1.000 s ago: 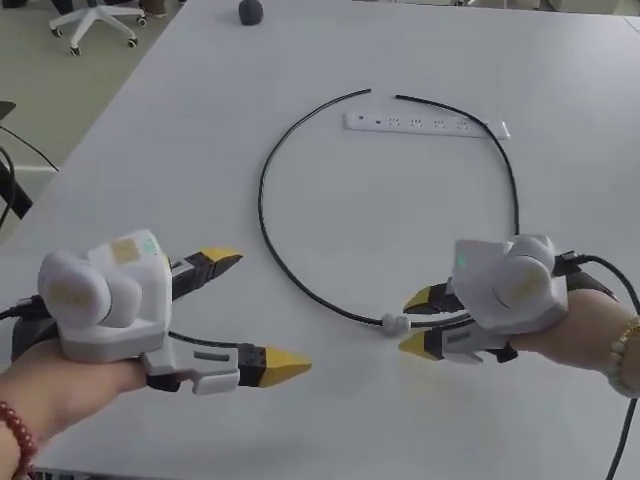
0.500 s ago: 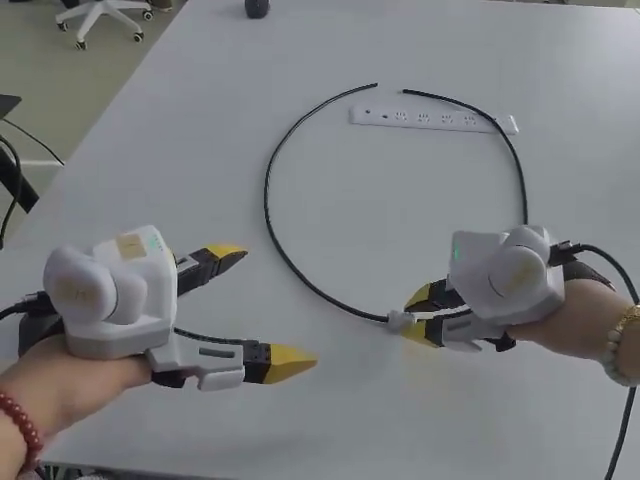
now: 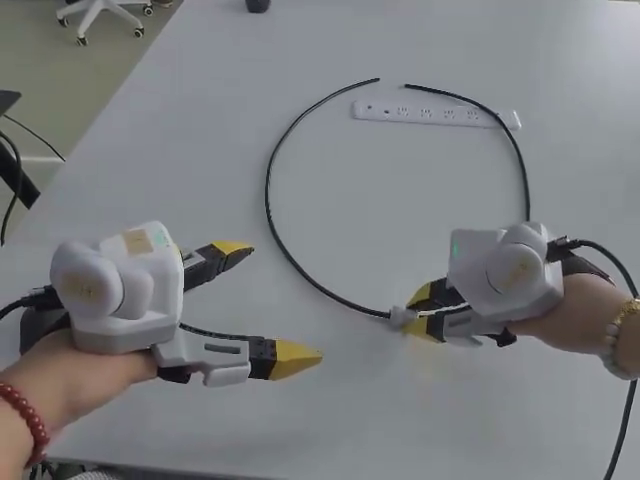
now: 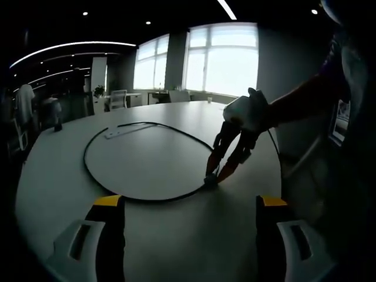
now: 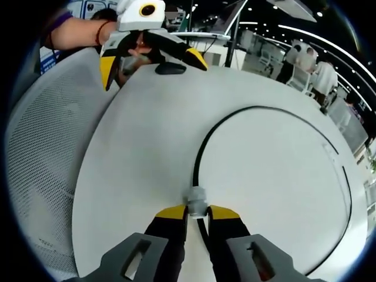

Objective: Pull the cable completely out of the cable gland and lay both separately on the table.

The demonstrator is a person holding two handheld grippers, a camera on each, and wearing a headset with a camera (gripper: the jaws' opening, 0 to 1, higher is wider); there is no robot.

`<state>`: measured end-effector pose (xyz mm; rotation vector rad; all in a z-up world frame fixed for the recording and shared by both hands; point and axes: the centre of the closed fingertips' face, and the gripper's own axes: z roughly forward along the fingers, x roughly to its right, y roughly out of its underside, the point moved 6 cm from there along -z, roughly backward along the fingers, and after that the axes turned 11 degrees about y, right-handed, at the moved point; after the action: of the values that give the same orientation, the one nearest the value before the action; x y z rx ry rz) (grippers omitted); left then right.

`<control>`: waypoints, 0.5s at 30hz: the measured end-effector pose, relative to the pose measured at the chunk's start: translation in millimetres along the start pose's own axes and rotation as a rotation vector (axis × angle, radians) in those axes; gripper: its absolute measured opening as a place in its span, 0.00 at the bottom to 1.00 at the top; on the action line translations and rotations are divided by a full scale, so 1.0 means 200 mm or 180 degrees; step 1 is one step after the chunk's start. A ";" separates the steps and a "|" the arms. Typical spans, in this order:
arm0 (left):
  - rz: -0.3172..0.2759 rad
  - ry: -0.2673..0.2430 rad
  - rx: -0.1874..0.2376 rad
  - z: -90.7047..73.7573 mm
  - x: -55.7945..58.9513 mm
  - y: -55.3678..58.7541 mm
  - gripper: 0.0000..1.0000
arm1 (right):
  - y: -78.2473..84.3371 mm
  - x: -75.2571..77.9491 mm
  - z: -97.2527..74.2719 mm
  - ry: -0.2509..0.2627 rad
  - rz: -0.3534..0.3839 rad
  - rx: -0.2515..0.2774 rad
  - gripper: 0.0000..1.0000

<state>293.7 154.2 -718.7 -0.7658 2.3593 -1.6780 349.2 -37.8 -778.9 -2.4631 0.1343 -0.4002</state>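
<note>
**Workbench, mid-task:** The right gripper [image 3: 412,314] has its yellow-tipped jaws closed on the small pale cable gland [image 3: 399,318]. The gland rests on the white table [image 3: 380,420] with the black cable [image 3: 267,190] threaded through it. In the right gripper view the gland's rear sits between the jaw tips, and the cable runs back through the narrow gap between the jaws.

The left gripper [image 3: 268,300] hovers close to the table's front edge. Its jaws are spread wide and hold nothing, well apart from the gland.

The cable lies in a broad loop, almost a full circle. Its two free ends nearly meet beside a white power strip [image 3: 432,113] on the far side of the table. Any marking on the strip is too small to read, and a yellowish sticker [image 3: 143,240] on top of the left gripper is too blurred to make out.

Bare tabletop lies inside the loop and between the two grippers. The table's left edge runs diagonally away toward an office chair [image 3: 95,15] standing on the floor. The front edge passes just below the hand that holds the left gripper. In the right gripper view a white mesh chair back [image 5: 41,153] stands close against the table's rounded edge.
</note>
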 end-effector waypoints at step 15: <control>0.0083 0.0125 -0.0030 0.06 0.03 -0.04 0.91 | -0.04 0.02 -0.04 0.0060 -0.0169 0.0029 0.08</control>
<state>295.1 139.0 -715.0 -0.7071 2.3943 -1.6879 350.2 -37.8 -767.2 -2.4584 0.0748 -0.4462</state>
